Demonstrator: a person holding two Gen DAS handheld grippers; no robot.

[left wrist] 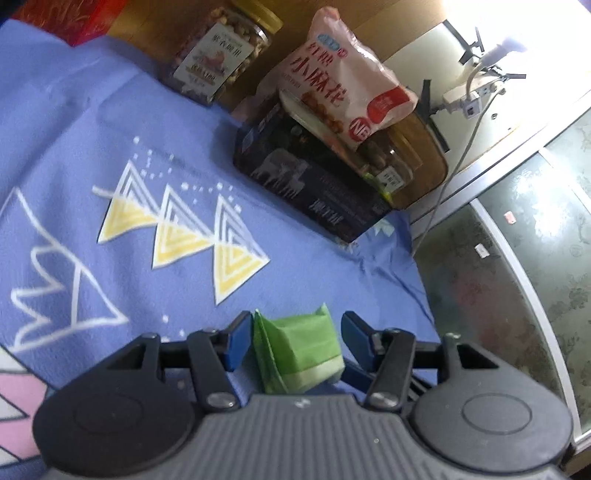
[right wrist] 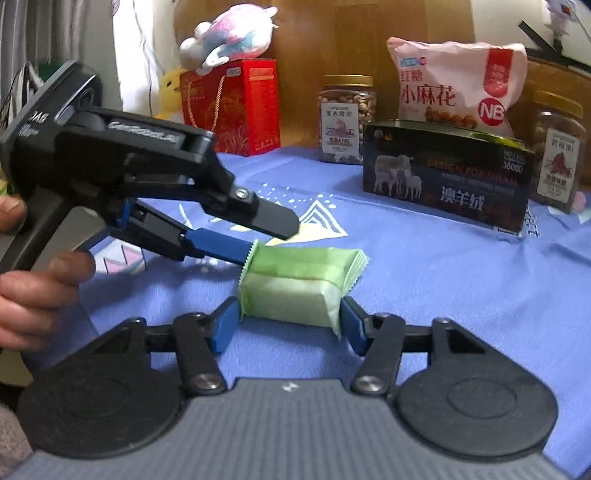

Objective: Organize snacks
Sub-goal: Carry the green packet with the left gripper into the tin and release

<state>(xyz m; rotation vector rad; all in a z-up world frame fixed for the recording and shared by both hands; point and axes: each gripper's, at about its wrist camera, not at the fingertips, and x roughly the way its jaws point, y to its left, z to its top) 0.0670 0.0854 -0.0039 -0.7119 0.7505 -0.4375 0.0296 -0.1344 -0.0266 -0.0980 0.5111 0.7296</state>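
Note:
A green wrapped snack packet (right wrist: 299, 284) lies on the blue patterned cloth (right wrist: 443, 295). My right gripper (right wrist: 286, 323) is open with its two blue fingers at either end of the packet, close to or touching the wrapper. My left gripper (right wrist: 269, 236) reaches in from the left, open, with its fingers at the packet's left end. In the left wrist view the packet (left wrist: 299, 350) sits between the open left gripper (left wrist: 295, 336) fingers with a gap on the right side.
At the back stand a dark box (right wrist: 447, 181), a pink snack bag (right wrist: 454, 85) on it, two nut jars (right wrist: 345, 118) (right wrist: 557, 155), and a red gift box (right wrist: 236, 107) with a plush toy (right wrist: 229, 33). The cloth's right edge (left wrist: 417, 258) drops to the floor.

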